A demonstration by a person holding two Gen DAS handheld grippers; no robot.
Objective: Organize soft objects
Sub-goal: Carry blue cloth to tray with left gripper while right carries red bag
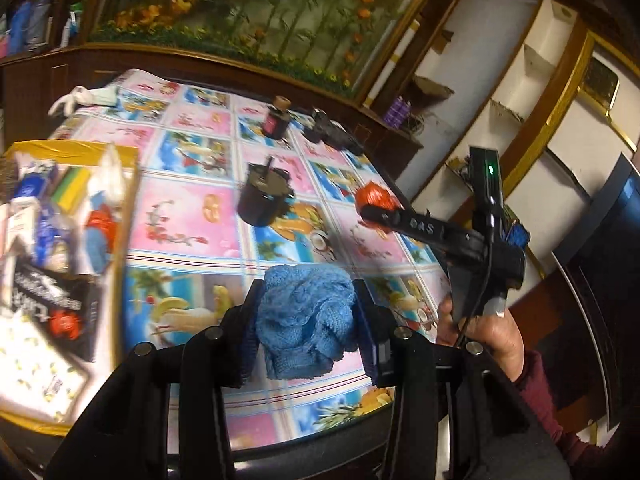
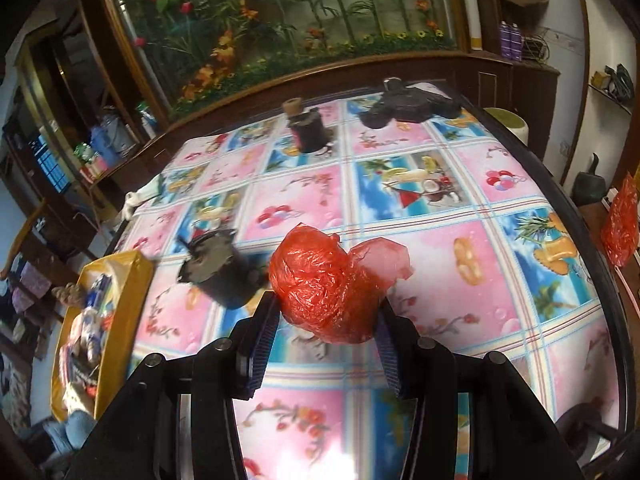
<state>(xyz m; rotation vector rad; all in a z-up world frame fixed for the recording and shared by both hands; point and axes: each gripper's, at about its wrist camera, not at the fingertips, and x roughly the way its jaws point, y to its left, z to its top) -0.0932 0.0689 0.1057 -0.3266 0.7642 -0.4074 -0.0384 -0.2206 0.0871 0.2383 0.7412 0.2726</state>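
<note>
While both tools are raised over the table, each one carries a soft item. Left gripper (image 1: 308, 316): jaws drawn in narrow, pads pressed on either side of a blue knitted cloth (image 1: 306, 316), which is bunched into a wad and hangs clear of the tablecloth (image 1: 192, 216). Right gripper (image 2: 328, 312): jaws likewise narrow, clamped on a crumpled red plastic bag (image 2: 324, 292), with a loose corner of the bag sticking out to the right above the pads.

In the left wrist view the right gripper (image 1: 370, 210) appears side-on at the right, red bag at its tip, with the person's hand (image 1: 486, 332) wrapped round the handle and a dark red sleeve behind it.

Next out, left of the grippers: a yellow-edged cardboard box (image 1: 124, 184) sitting on the table's left side, already crowded with items, among them something blue and knitted and something red; contents blurred, not further identifiable.

Mid-table: a dark cup-like container (image 1: 262, 200) with a stick standing in it, tilted. Beyond it, a small dark bottle (image 1: 276, 120) with a cork-coloured top, upright. Near the far right edge, a black crumpled object (image 2: 408, 106). At the far left corner, a white glove-like thing (image 1: 76, 98), half off the cloth.

Another red bag (image 2: 620, 220) hangs off to the right, away from the table.
</note>
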